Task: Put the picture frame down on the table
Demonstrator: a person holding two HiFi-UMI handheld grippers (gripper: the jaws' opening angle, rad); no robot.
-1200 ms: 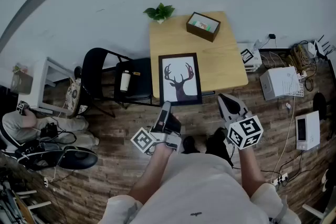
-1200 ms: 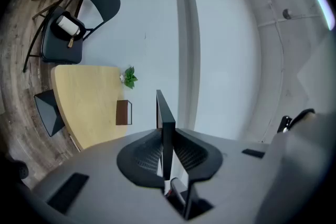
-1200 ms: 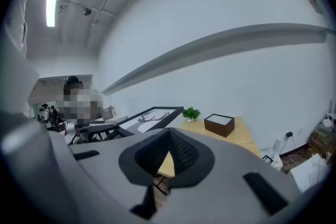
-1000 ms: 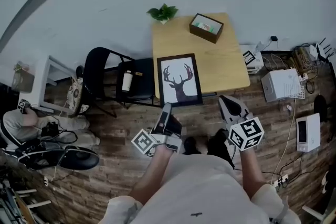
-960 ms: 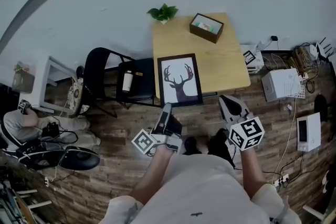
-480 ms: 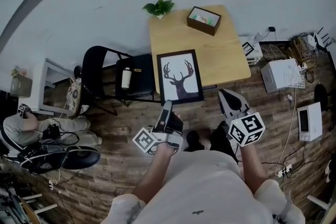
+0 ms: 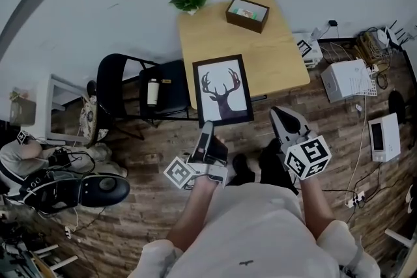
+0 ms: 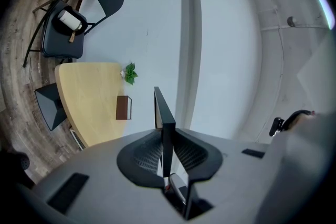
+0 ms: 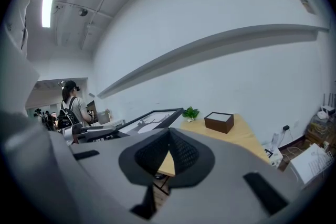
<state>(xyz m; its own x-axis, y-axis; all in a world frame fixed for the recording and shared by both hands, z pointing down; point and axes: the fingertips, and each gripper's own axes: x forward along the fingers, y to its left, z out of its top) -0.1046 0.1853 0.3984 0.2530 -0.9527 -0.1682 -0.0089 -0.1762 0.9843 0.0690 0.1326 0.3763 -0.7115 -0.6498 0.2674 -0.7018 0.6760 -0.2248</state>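
A black picture frame (image 7: 221,89) with a deer silhouette hangs flat over the near left corner of the light wood table (image 7: 273,55). My left gripper (image 7: 206,131) is shut on the middle of the frame's near edge. In the left gripper view the frame (image 8: 164,113) stands edge-on between the pads of that gripper (image 8: 167,134). My right gripper (image 7: 282,119) hovers to the frame's right, over the floor in front of the table, shut and holding nothing. The right gripper view shows its jaws (image 9: 168,134) meeting, with the frame (image 9: 149,119) to the left.
A brown open box (image 7: 247,13) and a small green plant (image 7: 189,1) sit at the table's far edge. A black chair (image 7: 140,91) with a bottle (image 7: 152,92) on its seat stands left of the table. White boxes (image 7: 348,79) and cables lie on the floor at right.
The head view has shifted a little, so table and frame sit slightly higher and further left. The frame stays in my left gripper; neither gripper has visibly moved.
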